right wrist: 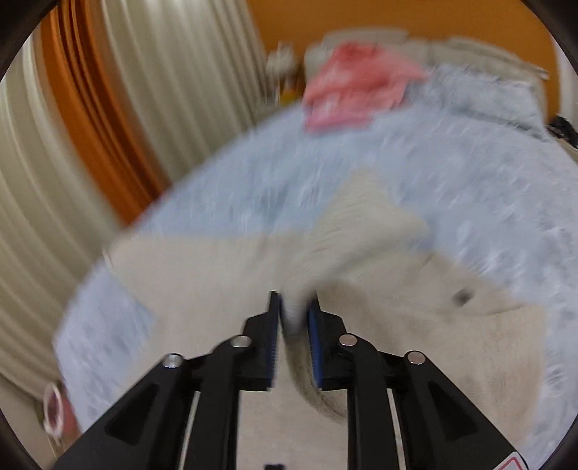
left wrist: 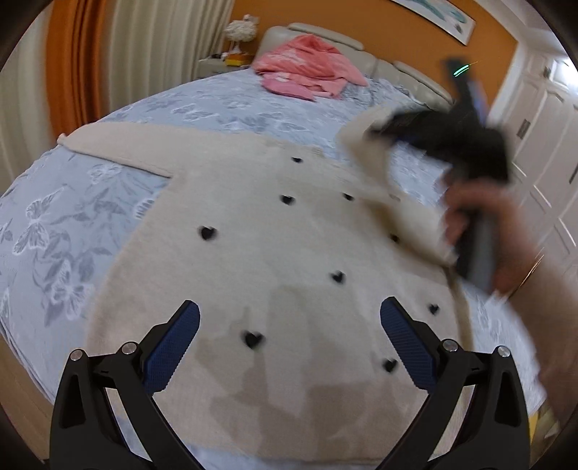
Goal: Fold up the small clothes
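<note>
A cream sweater (left wrist: 274, 253) with small black hearts lies spread flat on the bed. Its left sleeve (left wrist: 119, 146) stretches out to the far left. My left gripper (left wrist: 289, 340) is open and empty, hovering over the sweater's lower hem area. My right gripper (right wrist: 294, 318) is shut on the sweater's right sleeve (right wrist: 361, 231) and holds it lifted above the sweater body. In the left wrist view the right gripper (left wrist: 393, 130) is a dark blur at the right, with the sleeve (left wrist: 365, 155) hanging from it.
The bed has a pale blue floral cover (left wrist: 65, 224). A pile of pink clothes (left wrist: 307, 68) lies near the beige headboard (left wrist: 325, 32). Curtains (left wrist: 119, 54) hang at the left, white doors (left wrist: 542, 119) at the right. A nightstand (left wrist: 224, 63) stands by the headboard.
</note>
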{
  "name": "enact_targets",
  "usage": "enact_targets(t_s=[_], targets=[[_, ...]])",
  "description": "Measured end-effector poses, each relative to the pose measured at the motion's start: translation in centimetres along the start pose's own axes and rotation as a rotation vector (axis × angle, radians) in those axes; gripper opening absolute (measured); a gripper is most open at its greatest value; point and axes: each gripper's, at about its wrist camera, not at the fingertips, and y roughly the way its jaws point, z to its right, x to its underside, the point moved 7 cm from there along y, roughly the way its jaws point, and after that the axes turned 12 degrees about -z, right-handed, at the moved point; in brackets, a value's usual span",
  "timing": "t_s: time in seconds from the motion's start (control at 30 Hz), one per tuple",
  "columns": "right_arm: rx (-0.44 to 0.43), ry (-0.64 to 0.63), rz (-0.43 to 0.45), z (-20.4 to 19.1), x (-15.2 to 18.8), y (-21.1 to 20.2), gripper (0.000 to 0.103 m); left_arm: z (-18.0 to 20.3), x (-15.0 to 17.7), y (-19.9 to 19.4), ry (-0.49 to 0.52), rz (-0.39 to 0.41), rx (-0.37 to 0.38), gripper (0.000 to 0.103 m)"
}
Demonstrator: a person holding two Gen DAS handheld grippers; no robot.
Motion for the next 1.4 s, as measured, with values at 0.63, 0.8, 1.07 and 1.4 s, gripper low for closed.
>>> enact_targets(t_s=[0.63, 0.8, 1.07, 1.4], targets=[[0.254, 0.373, -0.092, 20.2, 16.0, -3.2, 0.065, -2.1, -15.0, 17.7, -0.320, -0.192, 0.236, 0.070], [0.233, 0.431, -0.011, 20.8, 13.7, -3.3, 0.010, -1.4, -17.4, 17.1, -0.256, -0.146, 0.169, 0.009], [0.272, 0.519, -0.018, 23.9, 18.6, -3.7, 0.008, -3.7, -16.2, 19.0, -0.240, -0.146, 0.058, 0.010], [0.185, 0.452, 0.133, 21.8, 14.3, -11.3, 0.065, -3.9, -15.6, 18.5, -0.224, -0.134, 0.111, 0.014]])
